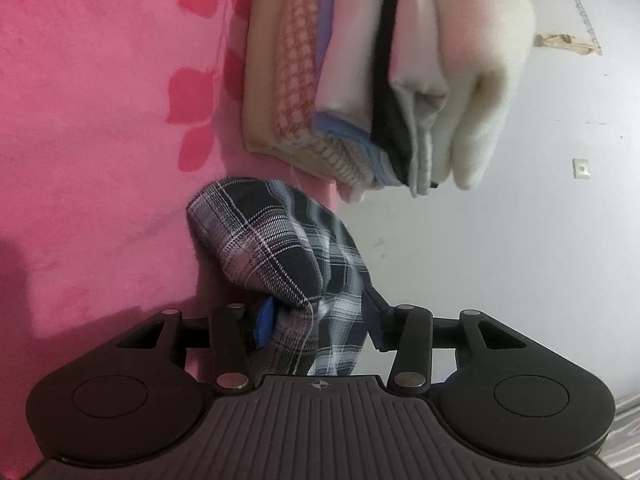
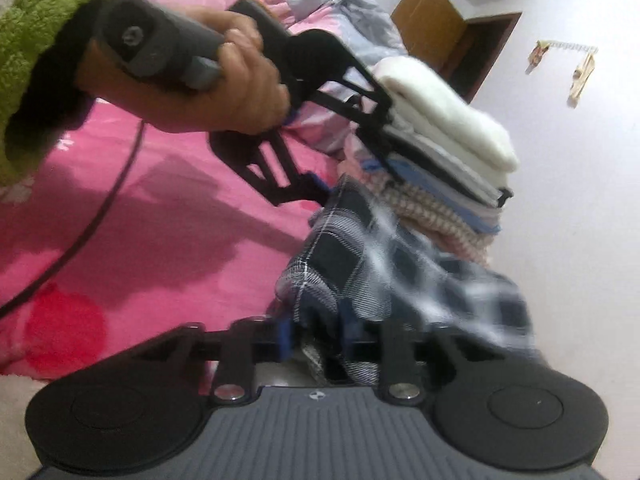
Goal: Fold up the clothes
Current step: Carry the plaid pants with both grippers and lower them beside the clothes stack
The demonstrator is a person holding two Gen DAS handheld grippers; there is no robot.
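A dark plaid garment (image 1: 272, 240) hangs bunched between both grippers above the pink bedsheet (image 1: 100, 120). My left gripper (image 1: 320, 320) is shut on one bunched end of it, cloth filling the gap between the blue pads. In the right wrist view, my right gripper (image 2: 318, 336) is shut on another part of the plaid garment (image 2: 400, 272), which looks blurred. A hand in a green fleece sleeve holds the left gripper (image 2: 316, 190) at the garment's upper corner. Just beyond stands a stack of folded clothes (image 1: 380, 80), topped by a white fleece piece (image 2: 440, 136).
The pink bed (image 2: 160, 220) spreads left, crossed by a black cable (image 2: 100, 208). Crumpled bedding (image 2: 344, 4) lies behind the stack. A brown wooden door (image 2: 436, 20) and wall hooks (image 2: 580, 72) are on the pale wall to the right, with a wall socket (image 1: 581, 168).
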